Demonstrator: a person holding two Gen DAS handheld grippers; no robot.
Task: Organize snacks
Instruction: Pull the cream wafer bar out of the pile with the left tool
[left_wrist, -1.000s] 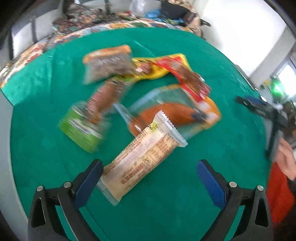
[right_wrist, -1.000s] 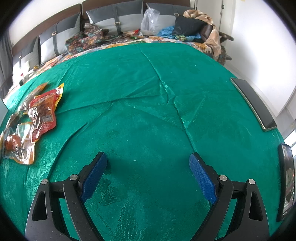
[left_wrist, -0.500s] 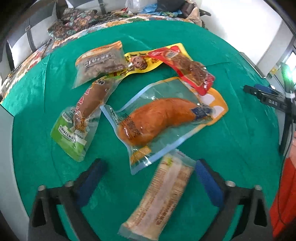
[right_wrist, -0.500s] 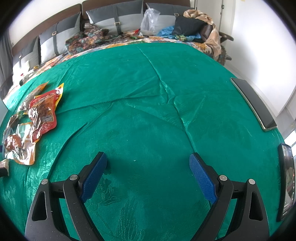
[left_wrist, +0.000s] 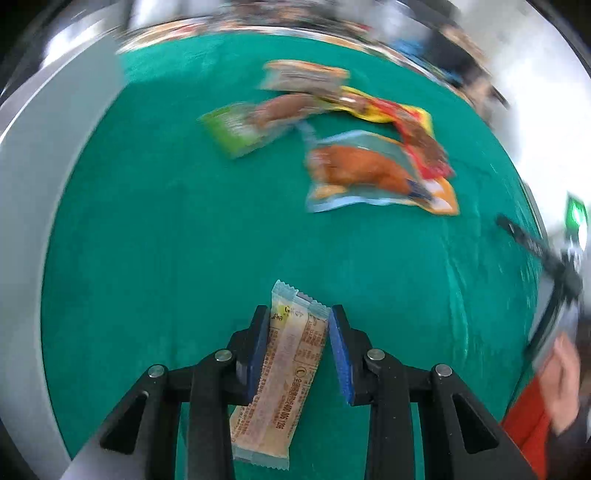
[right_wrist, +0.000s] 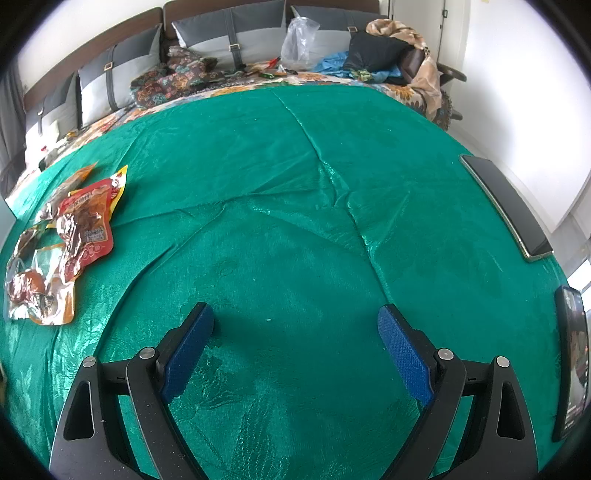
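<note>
My left gripper (left_wrist: 299, 312) is shut on a beige snack bar (left_wrist: 288, 369), its blue pads pressing both long sides of the wrapper over the green cloth (left_wrist: 166, 240). Beyond it lies the blurred snack pile: an orange-filled clear packet (left_wrist: 369, 173), a green packet (left_wrist: 236, 129), a red packet (left_wrist: 421, 136) and a brown-topped packet (left_wrist: 303, 75). My right gripper (right_wrist: 295, 310) stands open over bare green cloth (right_wrist: 295, 184), nothing between its fingers. In the right wrist view, the red packet (right_wrist: 88, 221) and the orange packet (right_wrist: 40, 291) lie far left.
A phone (right_wrist: 506, 206) and a second dark device (right_wrist: 570, 354) lie at the cloth's right edge. A sofa with grey cushions (right_wrist: 221, 40), a plastic bag (right_wrist: 299, 44) and piled clothes stand behind. A person's hand (left_wrist: 561, 373) and red sleeve (left_wrist: 528, 435) show at the right.
The left gripper's jaws closed from wide open onto the snack bar. Its view rolled and swung, so the pile now sits farther off to the upper right. The right gripper stayed still.
</note>
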